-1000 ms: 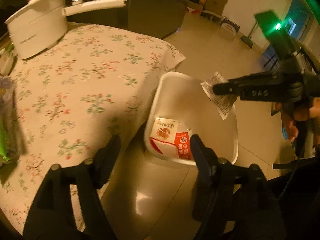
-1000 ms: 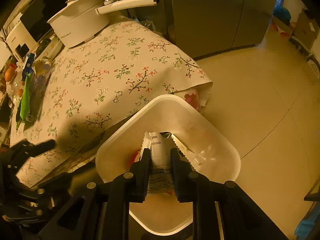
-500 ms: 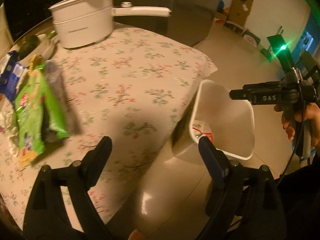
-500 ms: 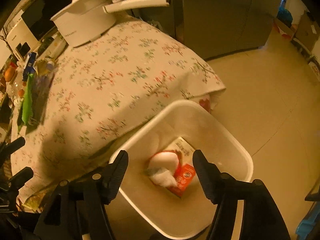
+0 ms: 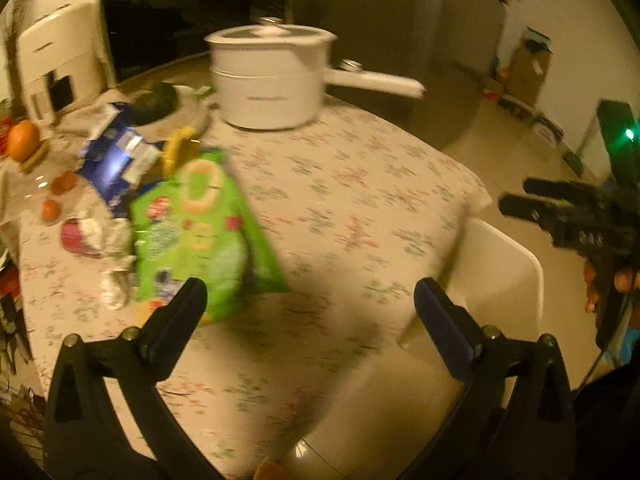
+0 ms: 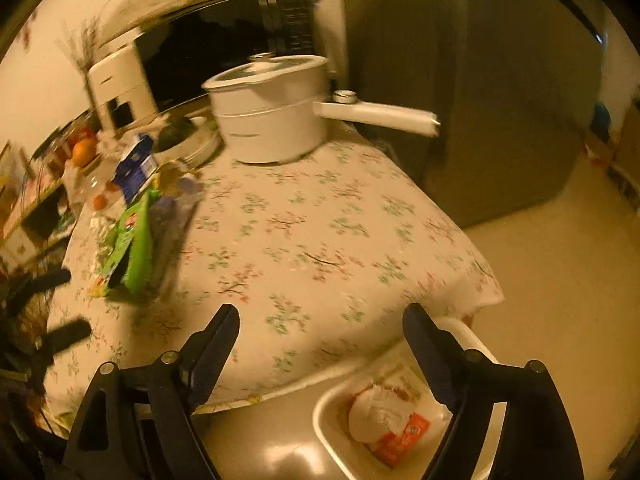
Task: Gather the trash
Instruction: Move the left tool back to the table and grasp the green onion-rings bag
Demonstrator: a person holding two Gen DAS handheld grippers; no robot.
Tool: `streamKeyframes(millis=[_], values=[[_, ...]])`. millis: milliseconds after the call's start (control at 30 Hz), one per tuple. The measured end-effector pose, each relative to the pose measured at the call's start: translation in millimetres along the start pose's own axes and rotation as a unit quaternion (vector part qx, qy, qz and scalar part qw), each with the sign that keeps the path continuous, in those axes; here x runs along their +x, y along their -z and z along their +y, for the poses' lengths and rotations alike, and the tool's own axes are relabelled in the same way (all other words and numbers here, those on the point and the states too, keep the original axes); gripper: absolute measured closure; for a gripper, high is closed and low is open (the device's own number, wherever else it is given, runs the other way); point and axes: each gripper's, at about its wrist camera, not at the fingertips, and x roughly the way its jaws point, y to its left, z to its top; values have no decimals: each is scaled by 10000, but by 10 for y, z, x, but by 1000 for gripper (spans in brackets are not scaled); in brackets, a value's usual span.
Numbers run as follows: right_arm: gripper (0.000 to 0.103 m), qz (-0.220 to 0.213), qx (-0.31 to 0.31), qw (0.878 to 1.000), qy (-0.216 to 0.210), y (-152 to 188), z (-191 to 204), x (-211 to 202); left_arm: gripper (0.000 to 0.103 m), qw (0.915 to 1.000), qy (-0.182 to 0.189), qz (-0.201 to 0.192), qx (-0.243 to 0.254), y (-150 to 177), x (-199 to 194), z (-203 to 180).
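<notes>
A white bin [image 6: 328, 420] stands on the floor beside the table and holds a crumpled white wrapper [image 6: 378, 414] and an orange-red carton [image 6: 404, 436]. The bin's rim [image 5: 516, 256] also shows in the left wrist view. On the flowered tablecloth [image 5: 360, 200] lie a green snack bag [image 5: 200, 232], a blue packet [image 5: 116, 160] and crumpled foil [image 5: 112, 248]. My left gripper [image 5: 310, 300] hovers over the table edge, jaws opening, nothing between them. My right gripper [image 6: 320, 328] is above the table corner and bin, jaws opening and empty; it also appears as the right gripper [image 5: 516, 196] in the left wrist view.
A white pot [image 5: 272, 80] with a long handle stands at the table's far side. An orange [image 5: 22, 140], small red fruits and a plate sit at the left. A dark microwave [image 6: 224, 48] and a grey fridge [image 6: 500, 80] stand behind. Boxes line the far wall.
The right gripper let go of the paper wrapper, which fell into the bin. Both grippers rose and swung from the bin toward the table, jaws spreading wider.
</notes>
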Motion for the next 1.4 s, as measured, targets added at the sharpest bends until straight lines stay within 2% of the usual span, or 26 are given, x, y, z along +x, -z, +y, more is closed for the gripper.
streamKeyframes(millis=[100,200,367,567,733,833,900,1033,1100,1133,1167,1200,1233,1333,1400], values=[[17,88,54,9997,-214,-69,148,74,0,9990,-364,-247,-77,8,-53,202],[16,134,155,9993,-312,-104,250,150,0,9971,-690,-214,-229,18,-41,446],[16,445,257,9975,-477,-132,454,349,0,9963,-695,66,-495,106,29,810],[16,656,-45,9963,-553,-108,697,472,0,9961,-720,502,-87,330,174,955],[16,740,-277,9958,-457,-82,786,544,0,9921,-864,758,506,457,304,826],[16,779,-214,9955,-493,-76,791,572,0,9887,-1050,762,753,454,413,756],[16,783,-184,9954,-524,-71,801,577,0,9858,-1320,626,823,449,508,722],[16,795,-197,9953,-516,-56,818,584,1,9825,-1534,564,890,431,668,703],[16,803,-215,9953,-496,-47,822,588,11,9834,-1477,553,895,412,698,683],[16,812,-219,9953,-483,-43,822,590,26,9845,-1399,566,891,400,699,672],[16,821,-220,9953,-474,-43,825,596,48,9867,-1235,582,878,385,686,658],[16,831,-223,9952,-469,-40,822,605,59,9880,-1130,591,867,373,675,649],[16,843,-228,9951,-461,-36,822,613,77,9888,-1067,590,856,368,663,638],[16,858,-246,9951,-423,-38,835,643,93,9922,-881,423,773,320,535,622],[16,852,-258,9952,-414,-48,859,652,94,9955,-695,345,548,263,439,658]])
